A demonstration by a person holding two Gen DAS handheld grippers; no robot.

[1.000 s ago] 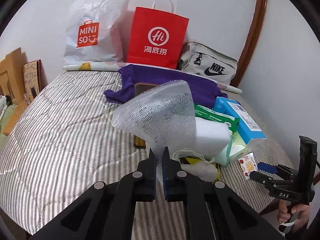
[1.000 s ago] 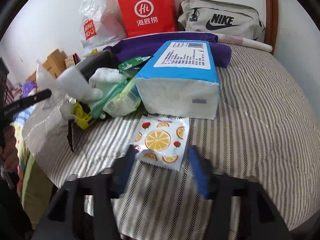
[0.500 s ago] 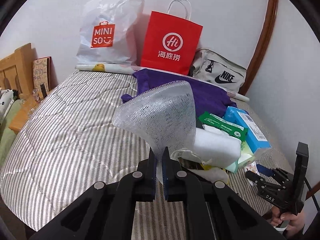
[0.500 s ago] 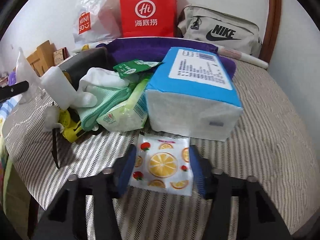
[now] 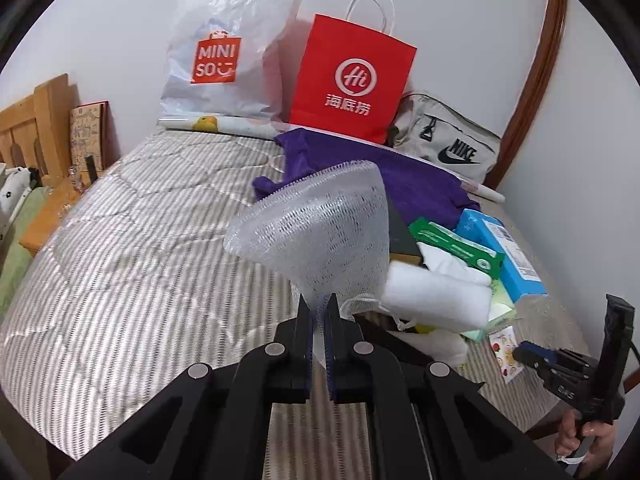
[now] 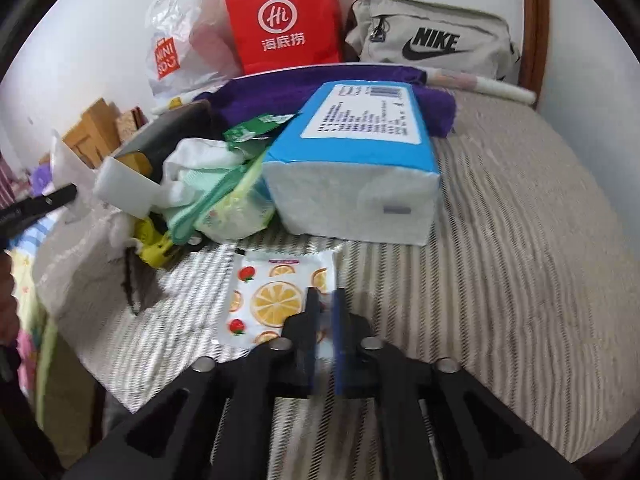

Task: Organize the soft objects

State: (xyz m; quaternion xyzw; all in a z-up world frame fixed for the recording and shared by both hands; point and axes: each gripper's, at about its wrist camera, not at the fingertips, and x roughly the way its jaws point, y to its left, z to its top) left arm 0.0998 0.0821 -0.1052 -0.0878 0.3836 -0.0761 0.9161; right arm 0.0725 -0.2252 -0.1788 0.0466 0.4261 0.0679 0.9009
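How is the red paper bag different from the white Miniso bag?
The red paper bag is stiff, with flat sides and looped white string handles; the white Miniso bag is thin, crinkly plastic that slumps. The red bag is red all over with a white logo; the Miniso bag is white with a small red logo. Both stand side by side against the wall at the far edge of the bed.

Left tongs are squeezed tight, fingers nearly meeting, pointing forward and held up above the bed. Right tongs are pinched down too, fingers close together and low near the bed's edge. In the left view, the person's hand grips the right handle from below.
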